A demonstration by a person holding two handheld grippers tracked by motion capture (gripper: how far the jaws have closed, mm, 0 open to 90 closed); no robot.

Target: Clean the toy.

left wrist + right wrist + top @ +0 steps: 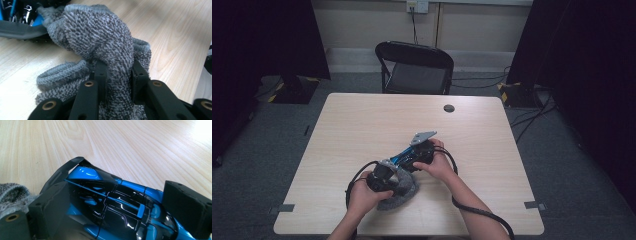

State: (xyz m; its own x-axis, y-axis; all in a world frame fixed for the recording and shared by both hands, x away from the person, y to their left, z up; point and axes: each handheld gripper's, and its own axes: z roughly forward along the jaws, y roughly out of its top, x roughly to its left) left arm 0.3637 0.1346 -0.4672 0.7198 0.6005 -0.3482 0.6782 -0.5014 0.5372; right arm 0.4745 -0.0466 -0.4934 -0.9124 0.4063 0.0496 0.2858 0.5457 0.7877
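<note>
A grey knitted cloth (406, 191) lies bunched near the front of the wooden table (362, 125). My left gripper (384, 176) is shut on a raised fold of it; in the left gripper view the cloth (100, 37) stands up between the black fingers (101, 75) of that gripper (117, 73). A glossy blue and black toy car (401, 158) sits just beyond the cloth. My right gripper (418, 152) is shut on it, and in the right gripper view the car (112, 202) fills the gap of the gripper (117, 206), with the cloth (12, 192) at its left.
A black folding chair (417, 67) stands behind the table's far edge. A round dark grommet (449, 108) sits in the tabletop at the back right. Dark curtains hang at both sides, and cables lie on the grey floor at the right.
</note>
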